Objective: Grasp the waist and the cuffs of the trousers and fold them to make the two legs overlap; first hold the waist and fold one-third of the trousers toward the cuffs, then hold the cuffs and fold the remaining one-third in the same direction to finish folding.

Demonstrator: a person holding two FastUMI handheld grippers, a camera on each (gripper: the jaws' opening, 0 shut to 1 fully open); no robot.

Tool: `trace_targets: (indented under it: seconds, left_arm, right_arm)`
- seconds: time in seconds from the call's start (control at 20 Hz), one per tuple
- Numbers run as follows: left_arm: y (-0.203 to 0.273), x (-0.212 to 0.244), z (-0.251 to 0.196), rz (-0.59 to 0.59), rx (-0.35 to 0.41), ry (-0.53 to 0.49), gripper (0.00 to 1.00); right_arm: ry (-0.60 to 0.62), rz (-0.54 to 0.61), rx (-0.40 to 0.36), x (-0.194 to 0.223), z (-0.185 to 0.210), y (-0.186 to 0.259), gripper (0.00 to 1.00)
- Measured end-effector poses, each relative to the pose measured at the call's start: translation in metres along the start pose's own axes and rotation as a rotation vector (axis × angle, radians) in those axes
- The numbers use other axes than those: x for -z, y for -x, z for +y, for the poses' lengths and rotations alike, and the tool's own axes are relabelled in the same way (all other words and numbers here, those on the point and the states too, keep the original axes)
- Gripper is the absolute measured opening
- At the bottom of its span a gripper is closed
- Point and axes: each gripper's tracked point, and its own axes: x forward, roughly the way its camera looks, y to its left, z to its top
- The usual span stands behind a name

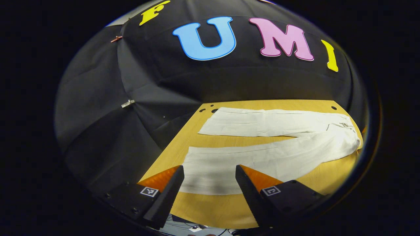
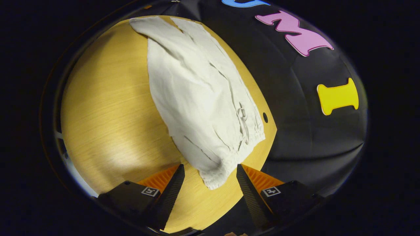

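Note:
White trousers (image 1: pixel 262 144) lie flat on the wooden table (image 1: pixel 223 209) with the two legs spread apart. In the left gripper view the near leg's cuff (image 1: pixel 203 177) lies between and just beyond the fingers of my left gripper (image 1: pixel 210 185), which stands open above it. In the right gripper view the trousers (image 2: pixel 193 95) run away from me, and the waist corner (image 2: pixel 215 177) with its elastic band and drawstring (image 2: pixel 242 121) sits between the fingers of my open right gripper (image 2: pixel 210 183). Neither gripper holds the cloth.
The table's edge meets the black cloth wall (image 1: pixel 137 108) at the left and the back. Small round holes (image 1: pixel 206 109) mark the table's far corners, one beside the waist (image 2: pixel 265 117). Bare wood (image 2: pixel 108 114) spreads left of the trousers in the right gripper view.

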Motion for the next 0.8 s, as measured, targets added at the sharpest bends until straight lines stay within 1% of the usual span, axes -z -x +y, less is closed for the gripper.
trace_targets:
  seconds: [0.05, 0.1, 0.25, 0.35, 0.45, 0.5, 0.55, 0.6, 0.65, 0.7, 0.75, 0.8]
  left_arm:
    - [0.000, 0.000, 0.003, 0.004, -0.009, 0.006, 0.99]
    - [0.000, 0.000, 0.005, 0.006, -0.015, 0.010, 0.98]
    - [-0.003, 0.004, 0.009, 0.031, -0.044, 0.018, 0.98]
    - [-0.003, 0.007, 0.013, 0.046, -0.066, 0.027, 0.98]
    - [-0.003, 0.013, 0.017, 0.060, -0.083, 0.029, 0.98]
    - [-0.003, 0.017, 0.020, 0.071, -0.094, 0.026, 0.98]
    - [-0.004, 0.024, 0.026, 0.086, -0.115, 0.019, 0.98]
    - [-0.006, 0.029, 0.032, 0.103, -0.137, 0.009, 0.99]
    - [-0.006, 0.035, 0.037, 0.118, -0.153, 0.001, 0.99]
    - [-0.008, 0.039, 0.042, 0.132, -0.163, -0.003, 0.98]
    - [-0.008, 0.043, 0.046, 0.142, -0.172, -0.004, 0.99]
    - [-0.008, 0.046, 0.051, 0.149, -0.176, -0.004, 0.98]
  right_arm:
    - [0.008, -0.009, 0.023, -0.004, -0.005, -0.003, 0.98]
    - [0.007, -0.005, 0.037, -0.006, -0.009, -0.008, 0.94]
    - [0.023, 0.010, 0.084, -0.011, -0.021, -0.025, 0.94]
    - [0.049, 0.021, 0.151, -0.014, -0.030, -0.032, 0.93]
    - [0.085, 0.022, 0.203, -0.018, -0.035, -0.036, 0.93]
    - [0.107, 0.017, 0.218, -0.020, -0.036, -0.038, 0.93]
    - [0.124, 0.020, 0.212, -0.020, -0.032, -0.041, 0.93]
    - [0.134, 0.025, 0.207, -0.020, -0.029, -0.041, 0.89]
    - [0.136, 0.030, 0.195, -0.019, -0.026, -0.045, 0.77]
    - [0.131, 0.033, 0.179, -0.019, -0.023, -0.045, 0.73]
    - [0.122, 0.037, 0.152, -0.017, -0.018, -0.046, 0.60]
    - [0.124, 0.035, 0.144, -0.016, -0.017, -0.047, 0.61]
